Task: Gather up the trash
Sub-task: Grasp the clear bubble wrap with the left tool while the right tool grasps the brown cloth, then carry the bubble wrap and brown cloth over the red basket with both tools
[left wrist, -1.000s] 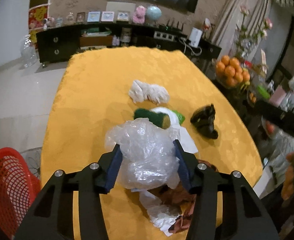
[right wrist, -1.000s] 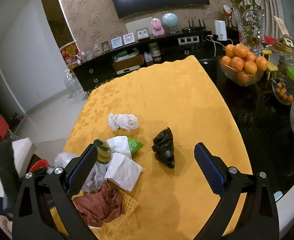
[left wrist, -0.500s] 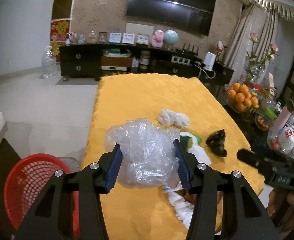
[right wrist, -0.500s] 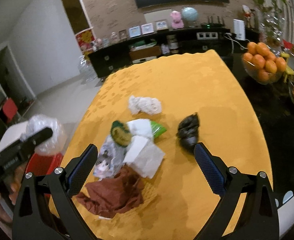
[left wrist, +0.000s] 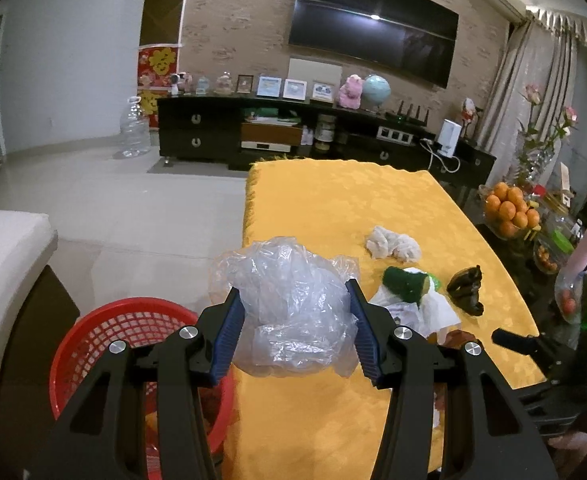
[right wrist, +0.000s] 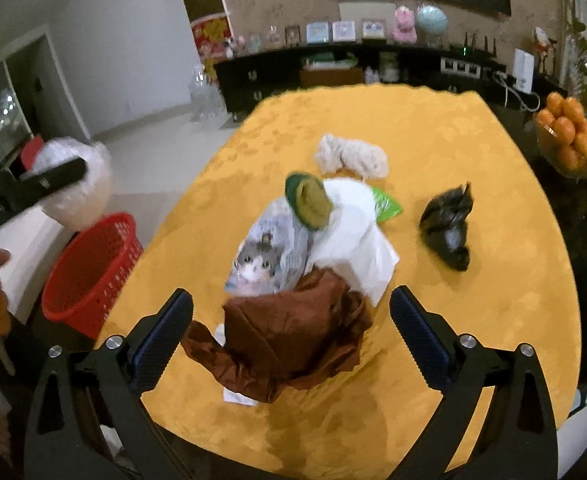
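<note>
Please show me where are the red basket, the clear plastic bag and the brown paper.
red basket [right wrist: 93, 264], right wrist view: its mesh wall.
clear plastic bag [left wrist: 293, 312], left wrist view: middle of the crumpled bag.
brown paper [right wrist: 293, 336], right wrist view: centre of the crumpled sheet.

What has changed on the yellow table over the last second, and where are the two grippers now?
The left gripper, shut on the clear plastic bag throughout, carried it off the pile toward the red basket. The right gripper, open, came down over the brown wrapper. The white tissue wad, black bag and the rest of the pile stayed put.
</note>
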